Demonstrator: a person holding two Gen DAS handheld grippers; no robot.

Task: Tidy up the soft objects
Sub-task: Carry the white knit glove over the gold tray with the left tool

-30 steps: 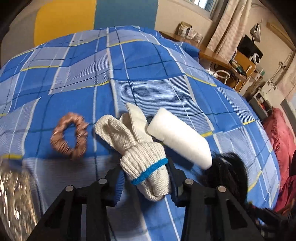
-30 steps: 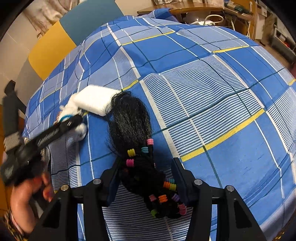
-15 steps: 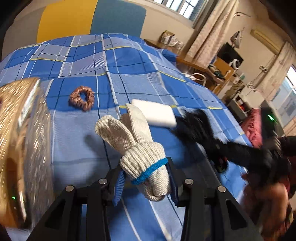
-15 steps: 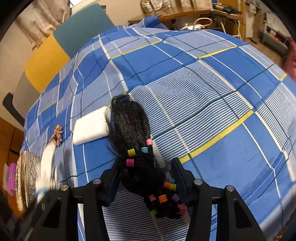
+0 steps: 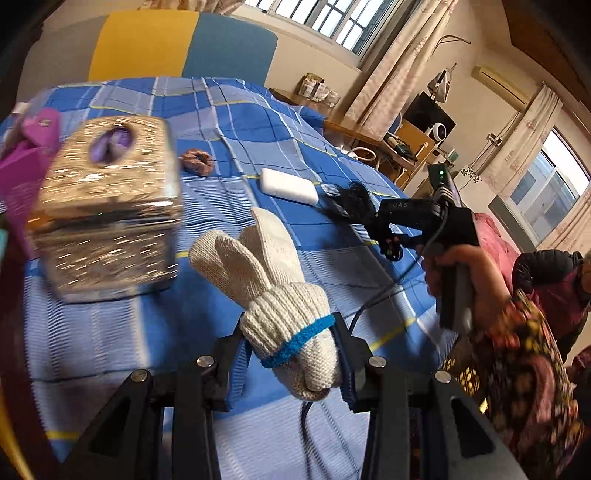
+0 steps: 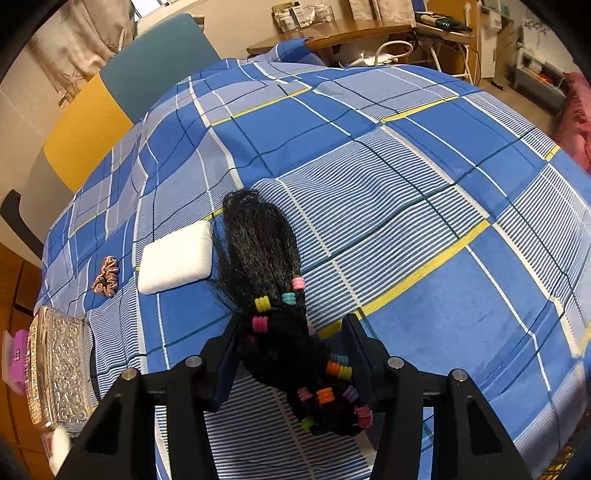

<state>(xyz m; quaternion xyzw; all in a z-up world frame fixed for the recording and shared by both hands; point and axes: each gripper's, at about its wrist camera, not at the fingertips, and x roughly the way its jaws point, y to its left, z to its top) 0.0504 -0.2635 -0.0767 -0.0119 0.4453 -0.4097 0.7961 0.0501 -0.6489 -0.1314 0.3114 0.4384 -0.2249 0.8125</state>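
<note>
"DAS" on the black tongs body [image 5: 406, 210]

Cream knit gloves [image 5: 280, 295] bundled with a blue band, lifted; beaded black wig [image 6: 273, 295], white sponge [image 6: 176, 258], scrunchie [image 6: 106, 277] on the bed.

- A home bedroom: a bed under a blue plaid bedspread with white and yellow lines [image 6: 424, 155] fills both views.
- A padded yellow and teal headboard [image 5: 181, 44] stands against the wall.
- Pale floral curtains [image 5: 388, 85] hang beside barred windows [image 5: 332, 22].
- A cluttered wooden desk [image 6: 354, 31] sits beyond the bed.
</note>
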